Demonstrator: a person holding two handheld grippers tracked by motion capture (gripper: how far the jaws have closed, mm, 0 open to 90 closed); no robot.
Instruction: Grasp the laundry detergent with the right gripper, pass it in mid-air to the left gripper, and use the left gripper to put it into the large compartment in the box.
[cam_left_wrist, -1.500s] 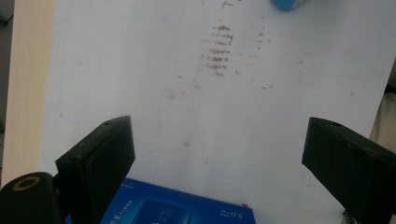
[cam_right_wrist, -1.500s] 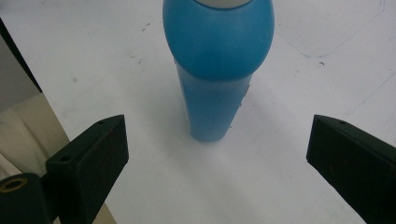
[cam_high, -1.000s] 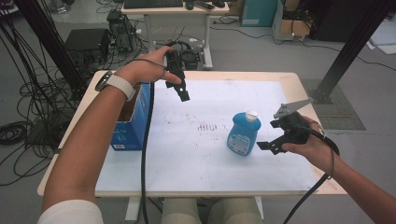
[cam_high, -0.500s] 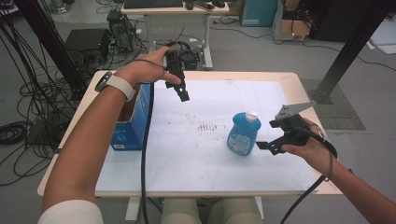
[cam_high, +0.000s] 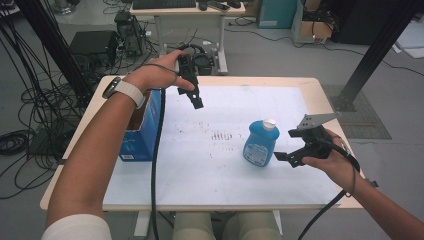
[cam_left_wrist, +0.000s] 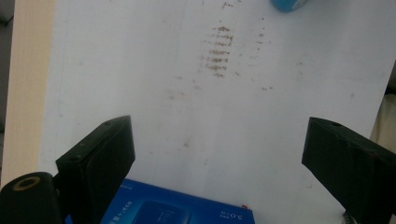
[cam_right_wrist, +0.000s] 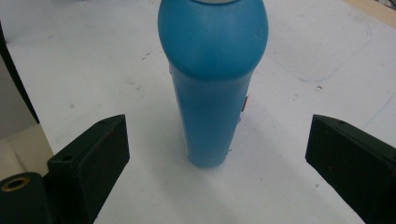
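- High view: one blue plastic bottle with a white cap (cam_high: 260, 144) stands upright at about 4 o'clock on the white-topped table (cam_high: 200, 170), long axis vertical. Right gripper (cam_high: 281, 156) sits just beside it, bottle at its 9 o'clock, not touching; jaws apart, empty. Left gripper (cam_high: 196, 101) hangs well apart at 11 o'clock, over one blue cardboard box (cam_high: 142, 131), so right hand is nearer.
- Left gripper view: jaws wide, nothing between; box (cam_left_wrist: 177, 210) at 6 o'clock, bottle base (cam_left_wrist: 289, 3) at 1 o'clock.
- Right gripper view: bottle (cam_right_wrist: 212, 84) at 12 o'clock, centred ahead of spread jaws, pads clear of it. Likely next: push forward, close on body.
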